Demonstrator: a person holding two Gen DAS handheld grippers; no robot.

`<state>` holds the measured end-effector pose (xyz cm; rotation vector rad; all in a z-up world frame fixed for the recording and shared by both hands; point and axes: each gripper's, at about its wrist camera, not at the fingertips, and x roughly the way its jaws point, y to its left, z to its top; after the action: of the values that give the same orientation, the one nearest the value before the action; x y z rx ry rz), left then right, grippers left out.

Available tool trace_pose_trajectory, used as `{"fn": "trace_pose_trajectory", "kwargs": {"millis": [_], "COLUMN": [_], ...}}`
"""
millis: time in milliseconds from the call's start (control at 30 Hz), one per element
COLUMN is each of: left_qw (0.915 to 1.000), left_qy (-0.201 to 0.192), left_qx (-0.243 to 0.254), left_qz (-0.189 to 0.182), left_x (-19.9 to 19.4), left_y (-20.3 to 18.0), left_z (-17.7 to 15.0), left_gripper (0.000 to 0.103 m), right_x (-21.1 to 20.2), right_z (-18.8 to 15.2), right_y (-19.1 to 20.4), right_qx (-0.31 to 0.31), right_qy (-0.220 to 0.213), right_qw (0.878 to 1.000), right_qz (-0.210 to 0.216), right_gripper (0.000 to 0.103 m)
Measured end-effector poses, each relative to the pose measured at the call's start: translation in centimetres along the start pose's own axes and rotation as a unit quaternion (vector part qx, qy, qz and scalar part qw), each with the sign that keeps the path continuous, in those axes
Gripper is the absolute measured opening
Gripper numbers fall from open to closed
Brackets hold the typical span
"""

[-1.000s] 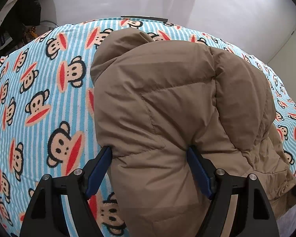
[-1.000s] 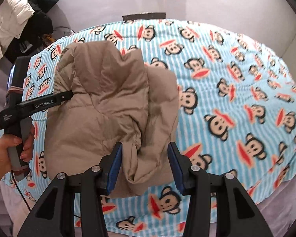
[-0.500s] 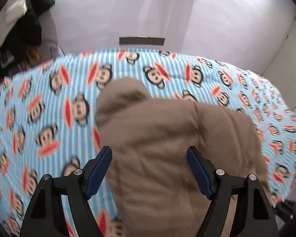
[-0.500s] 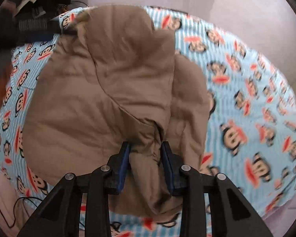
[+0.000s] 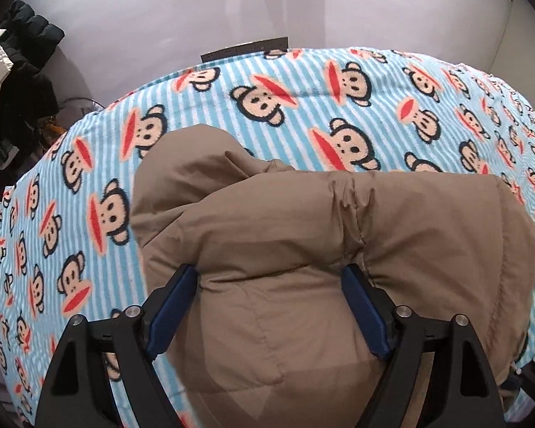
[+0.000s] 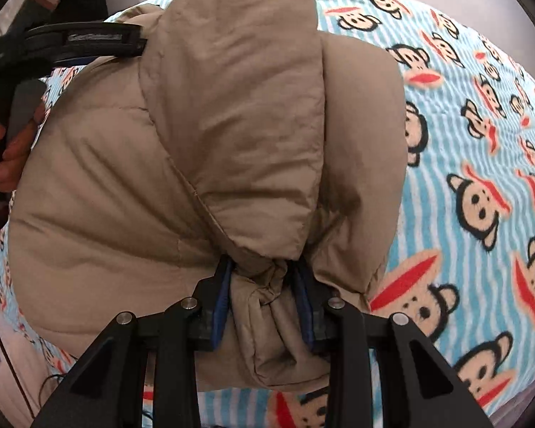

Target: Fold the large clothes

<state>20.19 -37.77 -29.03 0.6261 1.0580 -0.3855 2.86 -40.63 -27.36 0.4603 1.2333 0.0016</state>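
1. Tan puffer jacket (image 6: 203, 164) sits bundled on the near part of the monkey blanket (image 5: 303, 107), already folded over itself.
2. Right gripper (image 6: 262, 296) pinches a bunched near edge.
3. Left gripper (image 5: 269, 306) straddles the bulk, fingers wide.
4. Left to do, I'd say: flattening and tidying.

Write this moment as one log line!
right tool: shut on brown coat | left tool: open around coat | coat on monkey blanket
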Motion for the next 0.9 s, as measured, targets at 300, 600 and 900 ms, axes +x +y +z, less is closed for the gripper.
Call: {"fn": "trace_pose_trajectory", "kwargs": {"millis": [300,600,900], "left_qw": [0.9991,0.9967,0.9934], "left_qy": [0.008,0.036,0.044], "left_qx": [-0.042,-0.073,-0.105], "left_qz": [-0.001,0.001,0.011], "left_x": [-5.0,-6.5,-6.4], "left_y": [4.2,6.2,8.2], "left_z": [-3.3,-7.5,-9.7], "left_gripper": [0.084,0.086,0.103], "right_x": [-2.6,-5.8,-6.1], "right_z": [0.6,1.7,1.6], "right_y": [0.0,0.5,2.6], "right_qx": [0.028,0.046,0.041], "right_qy": [0.002,-0.015,-0.023], "right_qw": [1.000,0.998,0.998], "right_qz": [0.005,0.029,0.032], "right_gripper": [0.038,0.056,0.072]}}
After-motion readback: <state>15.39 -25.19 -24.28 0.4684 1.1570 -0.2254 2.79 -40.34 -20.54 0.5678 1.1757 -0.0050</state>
